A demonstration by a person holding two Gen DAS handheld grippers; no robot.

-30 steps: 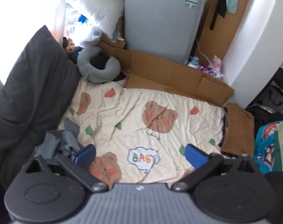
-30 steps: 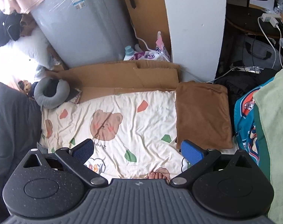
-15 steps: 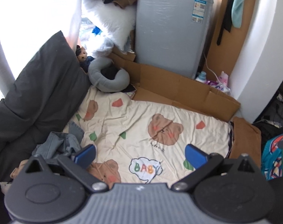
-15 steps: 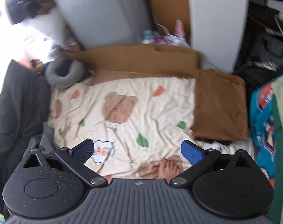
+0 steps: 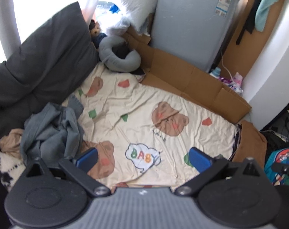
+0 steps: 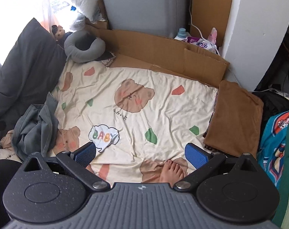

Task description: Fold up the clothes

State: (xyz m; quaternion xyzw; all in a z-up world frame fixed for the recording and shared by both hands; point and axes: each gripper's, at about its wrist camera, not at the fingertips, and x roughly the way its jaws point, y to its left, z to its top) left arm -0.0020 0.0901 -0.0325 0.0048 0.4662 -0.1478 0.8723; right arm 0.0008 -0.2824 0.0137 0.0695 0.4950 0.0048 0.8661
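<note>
Grey clothes sit crumpled at the left edge of the bear sheet, probably leaving the middle free for folding. Left gripper and right gripper both hover wide, holding nothing.

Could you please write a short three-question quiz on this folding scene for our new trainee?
1. True or false: the left gripper holds a garment.
2. Which lies at the bear sheet's right edge? A) crumpled grey garment B) folded brown cloth C) neck pillow
3. Fill in: the jaws of the right gripper stand ____.

Key: 1 false; 2 B; 3 open
</note>
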